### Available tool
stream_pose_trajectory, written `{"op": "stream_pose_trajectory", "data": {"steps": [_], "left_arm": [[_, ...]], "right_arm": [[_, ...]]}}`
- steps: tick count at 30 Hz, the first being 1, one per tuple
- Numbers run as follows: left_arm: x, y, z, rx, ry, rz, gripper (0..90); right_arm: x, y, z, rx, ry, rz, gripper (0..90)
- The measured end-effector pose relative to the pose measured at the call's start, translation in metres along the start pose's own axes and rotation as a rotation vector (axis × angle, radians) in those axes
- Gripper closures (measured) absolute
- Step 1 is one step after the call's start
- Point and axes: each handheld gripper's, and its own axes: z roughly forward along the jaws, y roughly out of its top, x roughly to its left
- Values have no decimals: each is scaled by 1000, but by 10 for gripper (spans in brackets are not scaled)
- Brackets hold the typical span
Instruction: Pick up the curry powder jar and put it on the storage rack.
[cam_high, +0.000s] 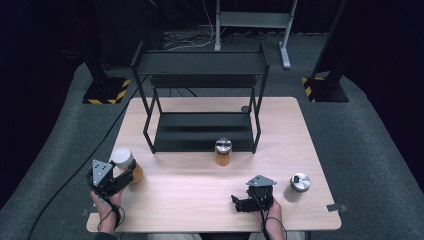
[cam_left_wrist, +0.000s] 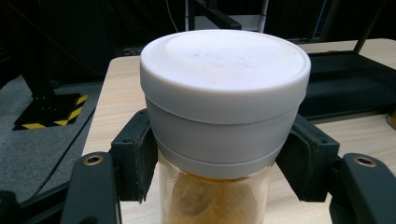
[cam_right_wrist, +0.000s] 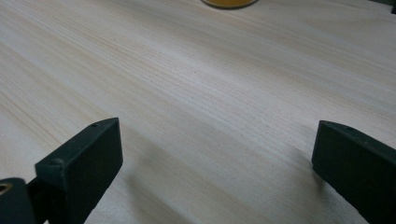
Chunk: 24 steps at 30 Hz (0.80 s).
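At the near left corner of the wooden table (cam_high: 200, 187), your left gripper (cam_high: 125, 178) was clamped on a white-lidded jar (cam_high: 126, 162) of orange-brown contents. In the left gripper view both black pads pressed the jar (cam_left_wrist: 219, 116) from either side, just under the wide white lid (cam_left_wrist: 225, 70), where the lid's skirt met the clear body. The jar stood upright or nearly so; whether its base touched the table, I could not tell. Your left hand (cam_high: 107, 205) came in from the near edge, with the cable trailing off to the left.

Moving right, the black two-tier shelf rack (cam_high: 200, 100) stood at the far middle of the table, both tiers bare. Just in front of its lower tier, toward its right post, stood a second jar with a metal lid (cam_high: 223, 152) and orange contents, upright and apart from both grippers.

Further right, near the front edge, your right gripper (cam_high: 239, 204) lay low over the table, pointing left. In the right gripper view its jaws stood wide apart with bare wood (cam_right_wrist: 210, 93) between them, gripping nothing. The orange base of a jar (cam_right_wrist: 229, 3) showed at the top of that view.

At the far right, a grey canister with a metal lid (cam_high: 298, 186) stood upright, near your right hand (cam_high: 272, 220) but not touching it.
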Motion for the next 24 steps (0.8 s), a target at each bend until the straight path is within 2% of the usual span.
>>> {"op": "stream_pose_trajectory", "data": {"steps": [9, 24], "left_arm": [[-2, 4, 1, -2, -16, -1, 349], [-9, 14, 5, 1, -40, 23, 349]], "right_arm": [[0, 0, 0, 2, 0, -3, 11], [0, 0, 1, 5, 0, -6, 11]]}}
